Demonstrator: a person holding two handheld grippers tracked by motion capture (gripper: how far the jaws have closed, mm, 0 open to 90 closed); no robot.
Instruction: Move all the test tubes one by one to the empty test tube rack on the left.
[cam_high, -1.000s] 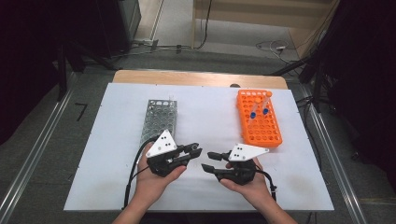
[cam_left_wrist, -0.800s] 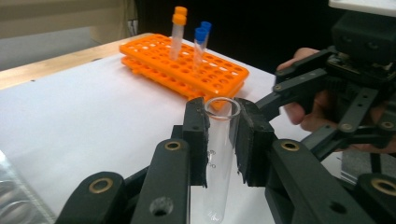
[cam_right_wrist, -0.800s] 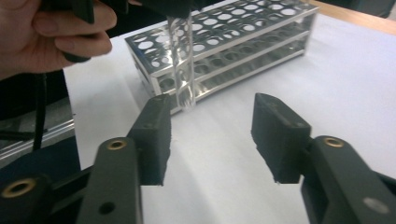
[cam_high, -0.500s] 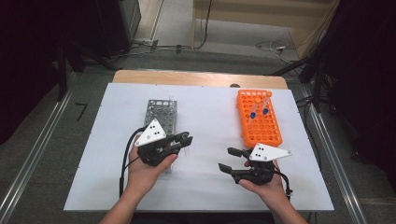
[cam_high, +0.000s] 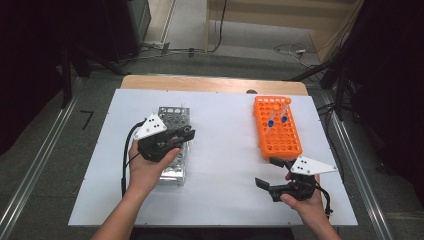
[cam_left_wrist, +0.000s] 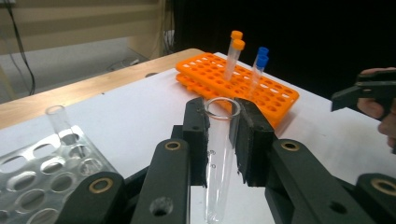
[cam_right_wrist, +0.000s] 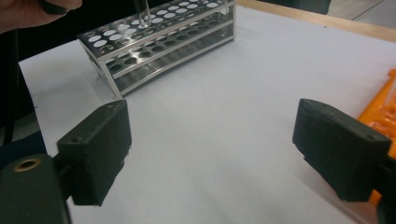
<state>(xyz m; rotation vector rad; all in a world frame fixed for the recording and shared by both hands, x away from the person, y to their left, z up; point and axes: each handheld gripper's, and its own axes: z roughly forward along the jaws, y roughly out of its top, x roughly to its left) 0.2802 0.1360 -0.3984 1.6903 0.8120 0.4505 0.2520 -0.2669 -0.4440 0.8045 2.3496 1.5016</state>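
A white rectangular desk (cam_high: 220, 150) with a bare wooden strip along its far edge stands on grey floor, dark curtains at both sides and cables (cam_high: 185, 50) trailing beyond. Toward the left edge sits a shiny perforated metal tube rack (cam_high: 174, 145). Above it the left gripper (cam_left_wrist: 222, 135) is clamped on a clear, uncapped glass test tube (cam_left_wrist: 219, 158), held upright. Toward the far right corner lies an orange plastic tube rack (cam_high: 277, 127) holding orange-capped and blue-capped tubes (cam_high: 277, 117). Near the right front corner, the right gripper (cam_high: 272, 172) hovers with jaws wide apart, holding nothing.
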